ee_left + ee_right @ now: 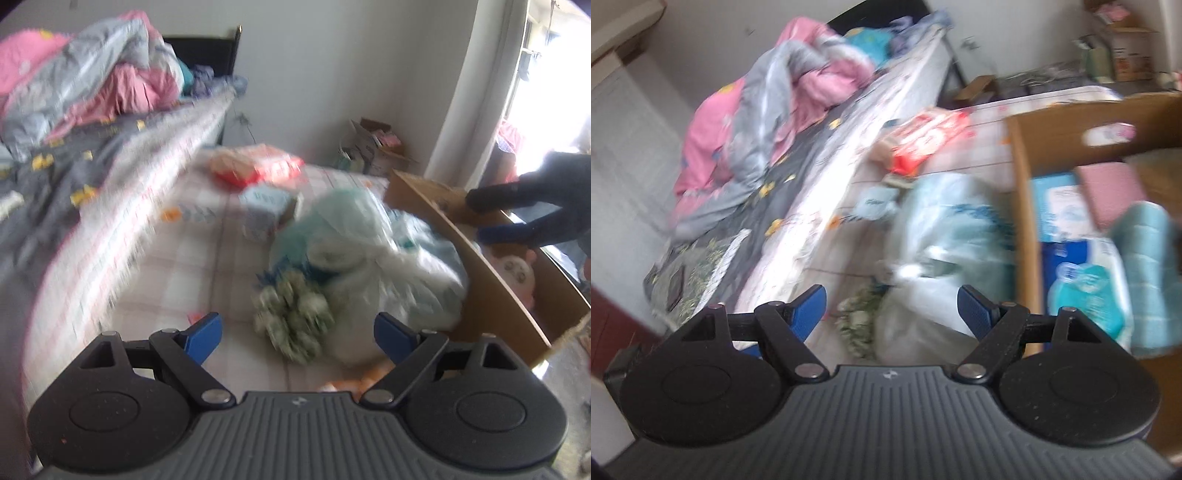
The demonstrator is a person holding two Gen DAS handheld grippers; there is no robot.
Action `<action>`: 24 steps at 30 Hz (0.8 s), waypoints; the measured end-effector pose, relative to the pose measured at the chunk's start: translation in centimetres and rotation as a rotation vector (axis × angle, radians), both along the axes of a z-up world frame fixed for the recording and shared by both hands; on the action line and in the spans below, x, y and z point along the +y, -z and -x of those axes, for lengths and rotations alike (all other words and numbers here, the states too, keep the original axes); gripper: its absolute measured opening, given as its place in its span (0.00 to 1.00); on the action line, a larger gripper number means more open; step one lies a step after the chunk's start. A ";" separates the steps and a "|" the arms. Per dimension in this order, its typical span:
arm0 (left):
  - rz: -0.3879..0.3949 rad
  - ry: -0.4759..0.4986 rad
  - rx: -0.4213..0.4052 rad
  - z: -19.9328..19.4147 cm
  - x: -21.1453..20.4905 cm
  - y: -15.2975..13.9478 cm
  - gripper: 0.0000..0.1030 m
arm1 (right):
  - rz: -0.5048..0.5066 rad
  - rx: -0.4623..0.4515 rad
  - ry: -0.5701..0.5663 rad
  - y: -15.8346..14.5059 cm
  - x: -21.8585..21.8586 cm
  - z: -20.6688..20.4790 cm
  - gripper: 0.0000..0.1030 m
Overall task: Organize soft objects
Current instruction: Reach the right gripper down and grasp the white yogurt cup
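Note:
Both views are blurred by motion. A clear plastic bag of soft white and teal items (373,258) lies on the checked mat (192,266), with a green-and-white floral bundle (295,321) against its near side. My left gripper (298,334) is open and empty just short of them. The right gripper (502,214) shows in the left wrist view over the cardboard box (436,206). In the right wrist view my right gripper (892,308) is open and empty above the bag (945,243) and bundle (860,317), beside the box (1021,177).
The box holds tissue packs (1086,284), a teal towel (1148,266), a pink item (1112,188) and a plush face (517,273). A red-orange pack (255,166) and a pale blue box (266,210) lie on the mat. The bed with a pink-grey quilt (96,85) stands left.

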State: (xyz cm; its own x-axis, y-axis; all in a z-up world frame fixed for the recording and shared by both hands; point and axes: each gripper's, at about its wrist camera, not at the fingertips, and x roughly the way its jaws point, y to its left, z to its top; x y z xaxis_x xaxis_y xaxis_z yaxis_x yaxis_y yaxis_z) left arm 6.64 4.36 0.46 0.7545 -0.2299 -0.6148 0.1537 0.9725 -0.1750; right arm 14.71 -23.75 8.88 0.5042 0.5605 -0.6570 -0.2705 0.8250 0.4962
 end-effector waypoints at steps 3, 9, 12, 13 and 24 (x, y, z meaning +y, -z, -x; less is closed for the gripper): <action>-0.017 -0.035 -0.058 -2.5 0.3 -1.0 0.88 | -0.015 0.009 -0.065 -0.8 2.5 -2.5 0.76; -0.036 -0.078 -0.097 -10.0 0.0 -1.0 0.87 | -0.015 0.088 -0.110 -0.4 6.2 -11.8 0.70; -0.036 -0.073 -0.071 -14.0 -0.5 0.1 0.86 | -0.006 0.187 -0.103 1.9 8.0 -17.4 0.63; -0.041 -0.065 -0.061 -15.3 -0.6 0.6 0.86 | 0.004 0.221 -0.104 2.9 8.5 -19.1 0.59; -0.026 -0.030 0.127 -24.3 -0.6 5.8 0.83 | 0.068 0.426 -0.091 10.8 11.6 -27.8 0.49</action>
